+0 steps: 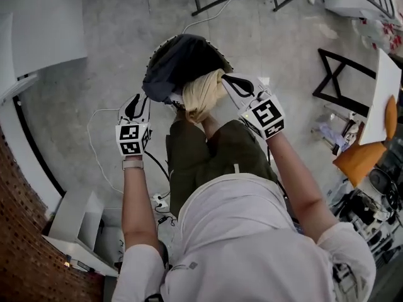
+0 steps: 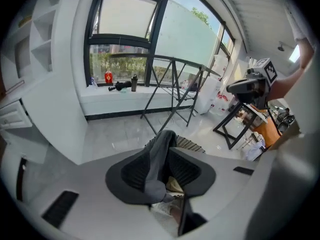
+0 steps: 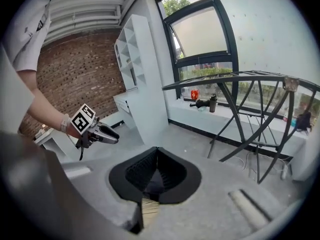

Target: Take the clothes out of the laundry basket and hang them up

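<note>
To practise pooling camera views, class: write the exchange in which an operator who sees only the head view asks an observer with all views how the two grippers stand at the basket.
Operator: Has the left gripper clamped the grey cloth on the basket?
Observer: No. Its own view shows the jaws apart, with that cloth lying between them.
Operator: And the right gripper?
Observer: Its own view shows the jaws together.
</note>
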